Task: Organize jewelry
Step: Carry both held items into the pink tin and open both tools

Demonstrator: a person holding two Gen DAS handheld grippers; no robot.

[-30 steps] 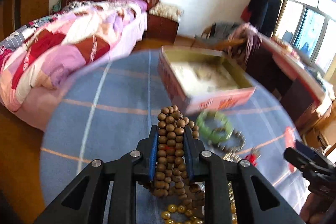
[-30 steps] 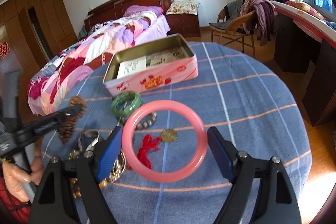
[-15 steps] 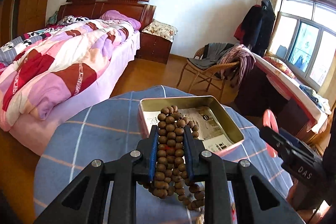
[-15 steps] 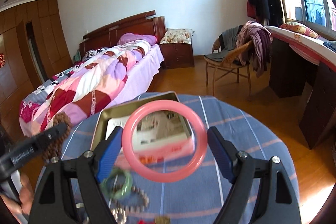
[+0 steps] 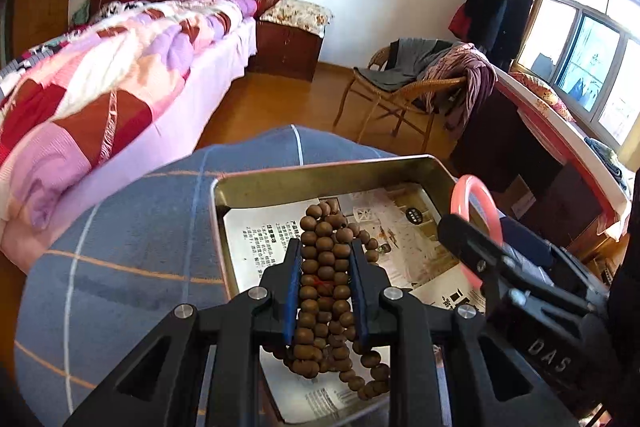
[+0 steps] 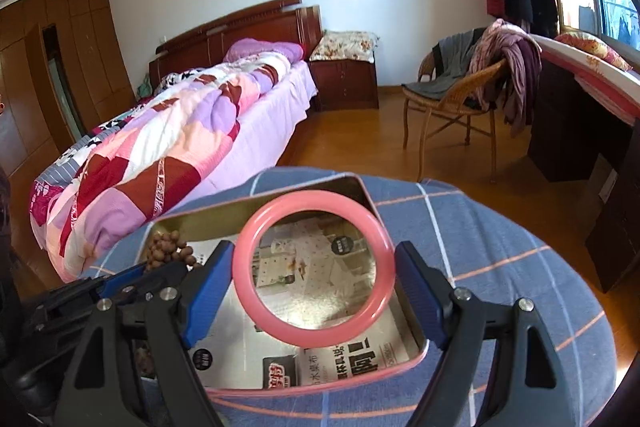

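My left gripper point(image 5: 325, 253) is shut on a bundle of brown wooden beads point(image 5: 326, 279), held over the open metal tin point(image 5: 320, 179) lined with printed paper. The beads hang down into the tin. My right gripper point(image 6: 314, 267) is shut on a pink bangle point(image 6: 314, 331), held flat above the same tin point(image 6: 414, 341). In the left wrist view the bangle point(image 5: 476, 187) and the right gripper show at the right. In the right wrist view the beads point(image 6: 168, 249) and the left gripper show at the tin's left end.
The tin stands on a round table with a blue checked cloth point(image 5: 132, 251). Beyond it are a bed with a patchwork quilt point(image 6: 172, 147), a wicker chair with clothes point(image 6: 460, 95) and a dark desk point(image 6: 580, 123) at the right.
Both grippers have moved forward over the tin and lower, each still holding its piece. The loose jewelry on the cloth has dropped out of view.
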